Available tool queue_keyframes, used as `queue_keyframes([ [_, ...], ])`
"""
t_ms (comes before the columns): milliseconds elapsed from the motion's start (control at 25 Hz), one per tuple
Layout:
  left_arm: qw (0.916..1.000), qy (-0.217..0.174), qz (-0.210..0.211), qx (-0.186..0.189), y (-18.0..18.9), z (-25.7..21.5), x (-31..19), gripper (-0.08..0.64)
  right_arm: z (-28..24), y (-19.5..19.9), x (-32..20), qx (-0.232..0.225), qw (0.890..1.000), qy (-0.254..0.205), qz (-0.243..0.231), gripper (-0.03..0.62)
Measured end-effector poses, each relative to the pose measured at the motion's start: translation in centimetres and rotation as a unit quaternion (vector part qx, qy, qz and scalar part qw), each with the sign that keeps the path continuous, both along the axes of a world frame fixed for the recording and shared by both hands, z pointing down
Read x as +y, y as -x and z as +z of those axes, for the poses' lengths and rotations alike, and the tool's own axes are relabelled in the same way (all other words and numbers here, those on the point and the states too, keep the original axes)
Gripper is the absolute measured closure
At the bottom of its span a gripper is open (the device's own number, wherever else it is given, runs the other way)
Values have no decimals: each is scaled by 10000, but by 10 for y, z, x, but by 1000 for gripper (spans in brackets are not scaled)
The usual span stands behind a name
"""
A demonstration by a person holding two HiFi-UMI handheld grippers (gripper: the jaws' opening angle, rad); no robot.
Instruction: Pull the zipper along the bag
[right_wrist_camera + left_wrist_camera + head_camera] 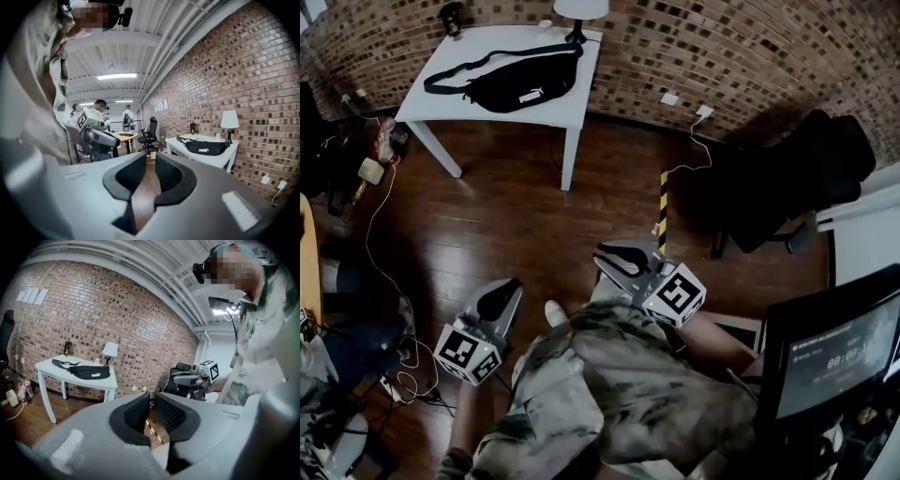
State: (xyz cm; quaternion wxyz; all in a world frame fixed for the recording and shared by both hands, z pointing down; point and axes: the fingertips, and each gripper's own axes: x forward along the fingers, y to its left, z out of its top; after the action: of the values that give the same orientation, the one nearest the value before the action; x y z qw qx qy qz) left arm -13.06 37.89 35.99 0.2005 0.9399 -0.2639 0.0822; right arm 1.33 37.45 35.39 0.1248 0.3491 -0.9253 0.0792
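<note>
Black fabric waist bag (520,84) lies on white square table (567,108); well apart from the table, left gripper (501,298) and right gripper (623,259) gape slightly, empty.

White table (570,111), lamp (581,7), brick wall (722,47), black office chair (797,178), monitor (839,356), wooden floor (506,216)

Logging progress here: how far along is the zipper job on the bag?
Done: nothing visible; the black bag lies untouched on the white table across the room, its zipper too small to read. In hand: nothing; left gripper and right gripper are both open and empty, away from the table. Remaining: approach, grip the zipper pull, draw it along.
</note>
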Motion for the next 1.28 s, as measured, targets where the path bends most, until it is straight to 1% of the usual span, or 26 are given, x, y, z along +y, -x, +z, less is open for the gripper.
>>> queue_keyframes([
  [80,9999,-90,96,37,-8,-3,6,523,-7,-5,12,32,10000,-39,79,526],
  [160,9998,-77,136,118,-18,-8,11,523,-13,-12,23,14,9999,-85,132,526],
  [320,9997,-82,206,133,-48,-17,21,523,-24,-26,45,88,9998,-198,53,526],
  [600,9990,-164,357,194,-127,-27,35,523,-28,-93,72,179,9993,-304,148,541],
  [800,9989,-174,391,165,-172,-22,36,523,-23,-136,73,196,9991,-332,155,541],
  [880,9991,-135,380,132,-183,-16,37,523,-18,-150,73,180,9992,-338,103,541],
  [1080,9998,3,184,-64,-202,-14,30,523,-13,-178,67,59,9996,-273,31,541],
  [1280,9999,-6,40,-153,-203,-8,12,523,-2,-188,44,61,9997,-232,-93,543],
])
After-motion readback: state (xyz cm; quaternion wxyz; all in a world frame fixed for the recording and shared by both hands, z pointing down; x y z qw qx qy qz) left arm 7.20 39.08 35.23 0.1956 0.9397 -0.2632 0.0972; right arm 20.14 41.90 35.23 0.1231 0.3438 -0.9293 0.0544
